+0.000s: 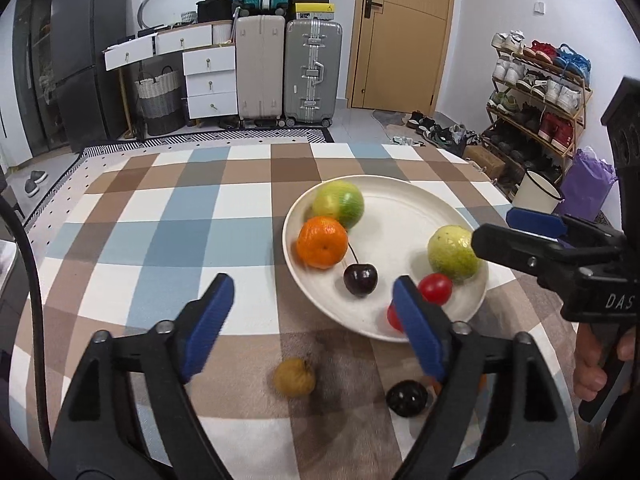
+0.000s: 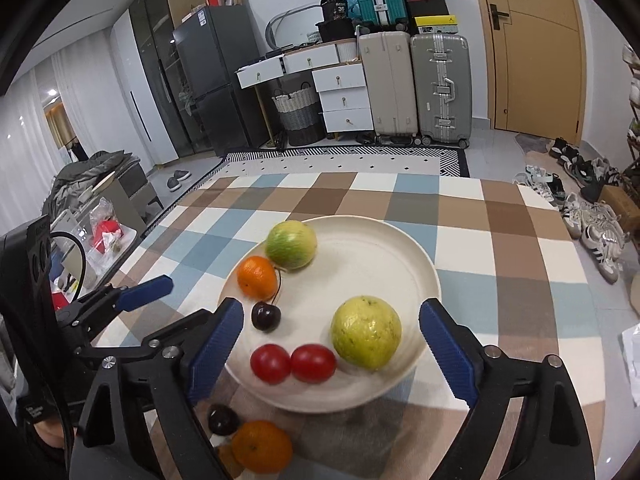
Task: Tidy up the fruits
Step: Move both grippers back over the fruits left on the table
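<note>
Both tongs, left gripper (image 1: 308,322) and right gripper (image 2: 332,346), gaping empty; six fruits on plate (image 2: 380,240) mid-frame, brownish fruit (image 1: 294,376), dark cherry (image 1: 406,398), orange (image 2: 262,446) at lower frame left to plate.

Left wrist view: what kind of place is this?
Most likely a lived-in home, an entryway or living area: suitcases stacked by a wooden door, a full shoe rack, and a fridge behind the checked tablecloth.

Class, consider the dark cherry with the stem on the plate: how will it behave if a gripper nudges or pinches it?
The cherry looks round and glossy, so it probably rolls and slips. Its thin stem likely bends. It seems small and light.
</note>
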